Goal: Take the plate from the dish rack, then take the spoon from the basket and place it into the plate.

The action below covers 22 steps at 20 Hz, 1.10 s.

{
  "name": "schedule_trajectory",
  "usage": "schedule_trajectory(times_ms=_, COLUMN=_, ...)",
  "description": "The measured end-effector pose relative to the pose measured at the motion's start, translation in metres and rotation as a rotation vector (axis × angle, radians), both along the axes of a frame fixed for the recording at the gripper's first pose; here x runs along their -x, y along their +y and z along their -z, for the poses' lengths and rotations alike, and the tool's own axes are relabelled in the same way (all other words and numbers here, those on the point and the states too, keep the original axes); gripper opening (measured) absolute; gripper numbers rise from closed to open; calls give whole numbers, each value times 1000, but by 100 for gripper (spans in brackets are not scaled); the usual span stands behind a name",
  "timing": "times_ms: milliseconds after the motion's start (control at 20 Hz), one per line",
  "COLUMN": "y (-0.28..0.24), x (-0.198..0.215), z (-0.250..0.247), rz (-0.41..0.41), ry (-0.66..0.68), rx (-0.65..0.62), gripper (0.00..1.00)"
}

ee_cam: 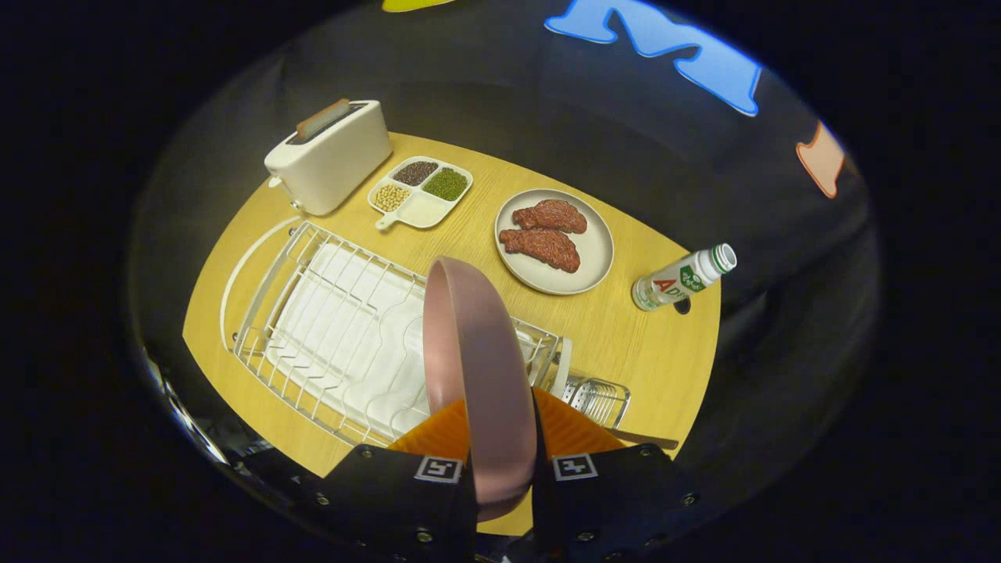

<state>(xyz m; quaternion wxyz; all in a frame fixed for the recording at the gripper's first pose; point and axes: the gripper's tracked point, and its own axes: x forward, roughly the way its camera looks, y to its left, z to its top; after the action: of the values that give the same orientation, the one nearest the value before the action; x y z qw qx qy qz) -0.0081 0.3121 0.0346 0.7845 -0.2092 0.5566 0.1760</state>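
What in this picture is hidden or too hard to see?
- Spoon: one handle end shows past the fingers; the rest is hidden behind them.
- Basket: partly hidden by the fingers and the pink plate they clamp.
- Dish rack: near corner hidden by the plate.
- Bottle: label too small.

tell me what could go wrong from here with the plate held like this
1. The claw pinches the pink plate on edge by its rim only, so it could pivot or slip when tilted flat.
2. The plate hangs over the rack; swinging low could catch the wires.
3. Free table space is tight: setting down could hit the meat plate or knock over the bottle.
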Motion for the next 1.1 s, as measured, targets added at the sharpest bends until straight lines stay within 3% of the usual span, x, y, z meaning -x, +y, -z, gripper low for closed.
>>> schedule_trajectory(times_ms=400, y=-27, x=70, z=-19, rz=197, ry=153, rx=-332, gripper=28)
schedule_trajectory(times_ms=650, y=-33, x=132, z=-24, rz=270, ry=247, rx=-545, gripper=27)
schedule_trajectory(times_ms=1100, y=-50, x=230, z=36, rz=394, ry=339, rx=-714, gripper=27)
